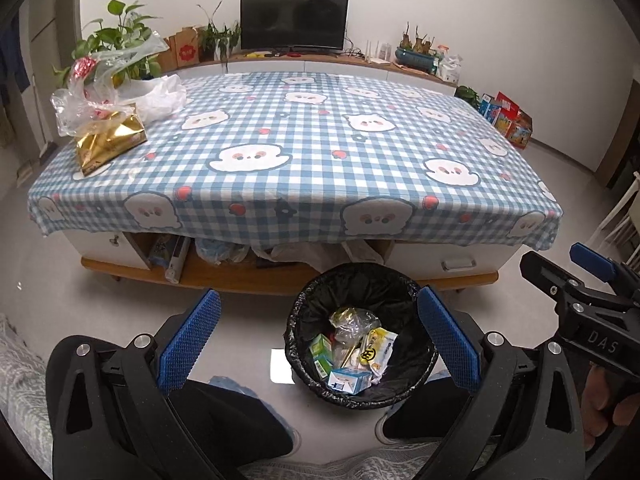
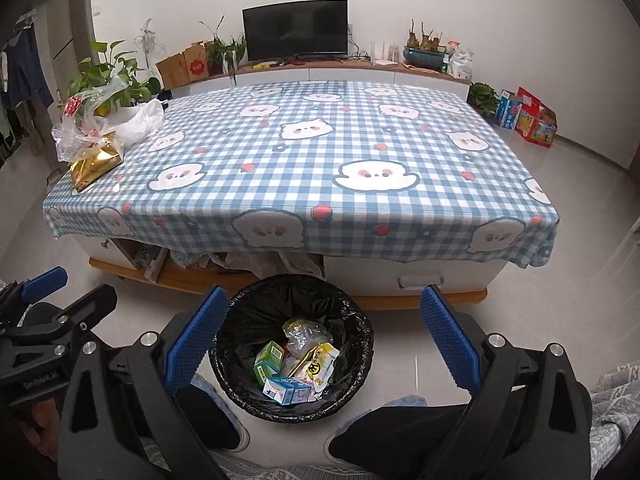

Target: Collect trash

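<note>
A black-lined trash bin [image 1: 304, 376] [image 2: 356, 328] stands on the floor in front of the low table. It holds cartons, wrappers and clear plastic. My left gripper [image 1: 320, 344] is open and empty above the bin. My right gripper [image 2: 320, 344] is open and empty above the bin too. The right gripper shows at the right edge of the left wrist view [image 1: 576, 292]; the left gripper shows at the left edge of the right wrist view [image 2: 52, 308]. On the table's far left corner lie a gold bag [image 1: 108, 144] [image 2: 94, 166] and clear plastic bags [image 1: 92, 92] [image 2: 84, 128].
The low table has a blue checked cloth [image 1: 304, 152] [image 2: 320, 184]. A white plastic bag [image 1: 164, 96] and a potted plant [image 1: 120, 40] are at its left. Bags fill the shelf under the table [image 1: 240, 252]. A TV [image 1: 294, 22] stands behind. The person's legs are below the grippers.
</note>
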`<state>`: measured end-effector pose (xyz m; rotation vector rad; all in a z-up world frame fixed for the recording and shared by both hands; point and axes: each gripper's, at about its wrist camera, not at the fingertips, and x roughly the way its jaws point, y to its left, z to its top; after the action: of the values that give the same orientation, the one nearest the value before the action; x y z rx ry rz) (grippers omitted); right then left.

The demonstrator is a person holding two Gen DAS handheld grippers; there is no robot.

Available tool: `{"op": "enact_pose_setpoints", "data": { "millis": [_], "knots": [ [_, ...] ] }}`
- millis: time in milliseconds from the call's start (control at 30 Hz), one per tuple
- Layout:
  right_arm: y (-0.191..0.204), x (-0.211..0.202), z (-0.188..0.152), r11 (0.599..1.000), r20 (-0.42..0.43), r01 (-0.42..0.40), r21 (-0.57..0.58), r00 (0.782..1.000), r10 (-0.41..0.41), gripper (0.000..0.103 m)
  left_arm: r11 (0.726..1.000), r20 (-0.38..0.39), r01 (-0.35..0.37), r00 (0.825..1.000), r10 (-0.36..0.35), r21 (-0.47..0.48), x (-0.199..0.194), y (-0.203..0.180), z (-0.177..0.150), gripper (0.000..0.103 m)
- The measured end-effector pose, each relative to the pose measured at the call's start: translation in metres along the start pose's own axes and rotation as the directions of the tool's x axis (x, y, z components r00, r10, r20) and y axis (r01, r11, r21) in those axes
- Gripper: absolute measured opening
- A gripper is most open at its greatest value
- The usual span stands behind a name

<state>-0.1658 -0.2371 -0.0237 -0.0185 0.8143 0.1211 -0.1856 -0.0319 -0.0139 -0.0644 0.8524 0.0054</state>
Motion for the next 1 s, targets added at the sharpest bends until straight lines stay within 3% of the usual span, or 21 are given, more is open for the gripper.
{"op": "enact_pose_setpoints", "data": {
  "millis": [267, 1000],
  "knots": [
    [0.002, -0.025, -0.004, 1.0, 0.029, 0.001, 0.0, 1.0, -0.001, 0.093, 1.0, 0.024, -0.009, 1.0, 0.009, 0.012, -0.017, -0.004, -0.004, 0.097],
    [0.0, -0.024, -0.005, 1.0, 0.021, -0.005, 0.01, 1.0, 0.005, 0.093, 0.999, 0.029, -0.027, 0.999, 0.026, 0.029, -0.02, -0.007, -0.003, 0.097]
  ]
}}
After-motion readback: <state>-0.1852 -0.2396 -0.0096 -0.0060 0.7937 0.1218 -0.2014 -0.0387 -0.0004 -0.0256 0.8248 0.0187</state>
